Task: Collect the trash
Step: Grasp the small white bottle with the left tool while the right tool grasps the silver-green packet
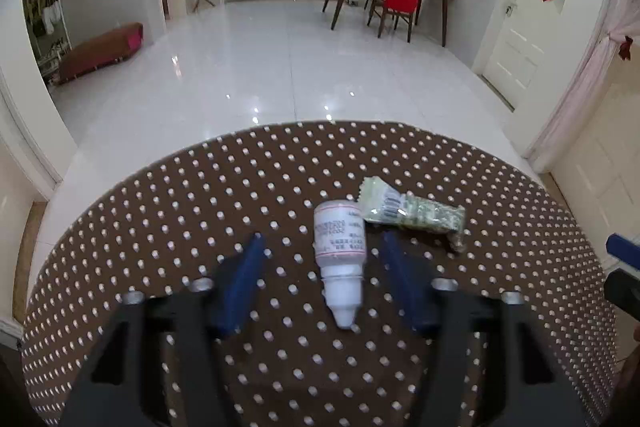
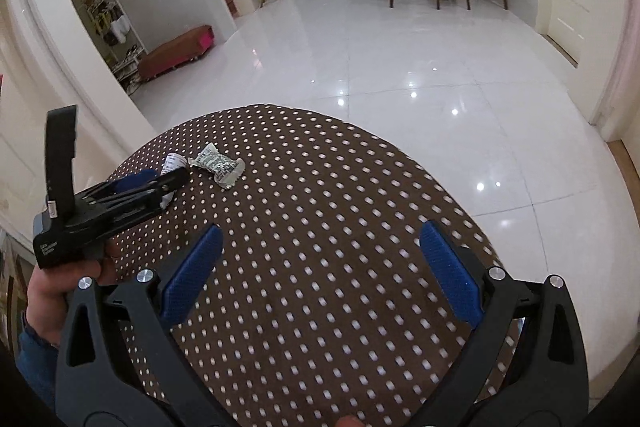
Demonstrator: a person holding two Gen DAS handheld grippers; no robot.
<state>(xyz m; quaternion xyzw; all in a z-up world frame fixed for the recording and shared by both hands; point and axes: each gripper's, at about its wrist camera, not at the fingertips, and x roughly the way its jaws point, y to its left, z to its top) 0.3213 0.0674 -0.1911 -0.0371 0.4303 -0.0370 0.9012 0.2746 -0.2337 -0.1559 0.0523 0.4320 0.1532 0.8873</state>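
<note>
Left gripper [image 1: 322,279]: jaws spread, straddling the small white bottle [image 1: 340,259] lying on the dotted tablecloth [image 1: 160,227], not clamped. A crumpled wrapper [image 1: 416,217] touches the bottle's base. Bottle label text unreadable. Right gripper [image 2: 320,271]: released, holding nothing.

Brown white-dotted tablecloth [image 1: 200,211], white bottle [image 1: 340,251]

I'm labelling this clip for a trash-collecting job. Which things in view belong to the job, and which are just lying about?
Belongs to the job:
- small white dropper bottle, lying between the open fingers of the left hand-held gripper
- crumpled green wrapper, beside the bottle
- right hand-held gripper, open over the dotted tablecloth

Just about:
- red chair
- brown bench
</note>
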